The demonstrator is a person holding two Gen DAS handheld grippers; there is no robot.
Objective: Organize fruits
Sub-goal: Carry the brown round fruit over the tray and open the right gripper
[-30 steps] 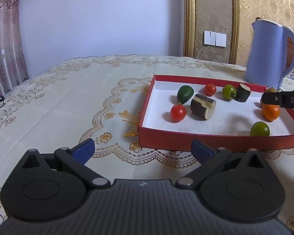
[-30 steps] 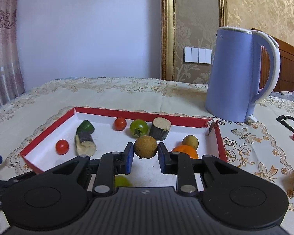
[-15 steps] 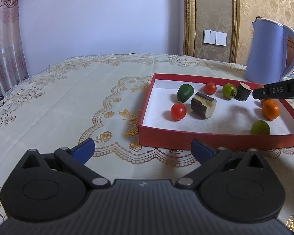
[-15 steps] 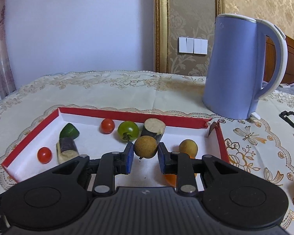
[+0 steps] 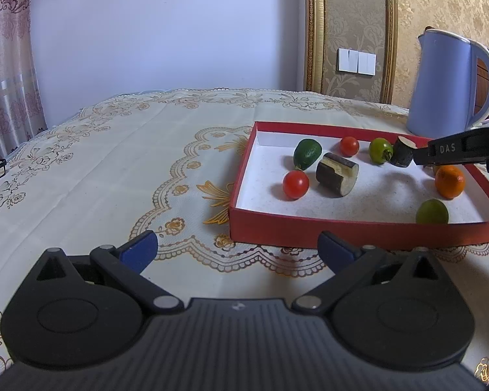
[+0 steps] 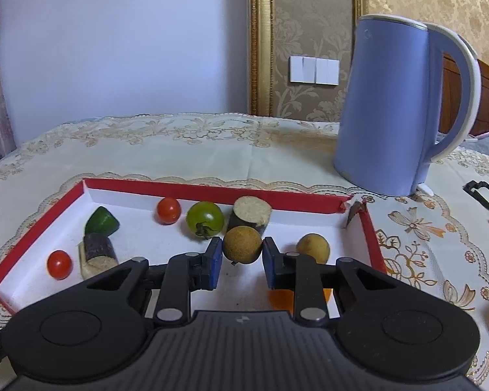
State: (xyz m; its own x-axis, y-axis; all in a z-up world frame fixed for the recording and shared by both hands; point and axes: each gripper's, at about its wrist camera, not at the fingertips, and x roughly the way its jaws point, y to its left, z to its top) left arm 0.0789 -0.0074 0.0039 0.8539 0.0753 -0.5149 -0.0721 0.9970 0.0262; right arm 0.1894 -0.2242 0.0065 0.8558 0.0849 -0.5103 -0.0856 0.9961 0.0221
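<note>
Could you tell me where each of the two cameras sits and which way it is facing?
Left wrist: on the left gripper, low over the tablecloth, facing the red tray from its near-left; its own open fingers show, and the right gripper's finger reaches in at right.
Right wrist: on the right gripper, above the tray, facing the kettle; its fingers flank a brown round fruit.
Both views share tray, fruits, kettle.

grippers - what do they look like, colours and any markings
Both are matte black plastic: ribbed body, two round housings, silver pivot pins, linkage arms ending in blue pads. Left gripper and right gripper match. In the left wrist view the right gripper's side shows white "DAS" lettering.
</note>
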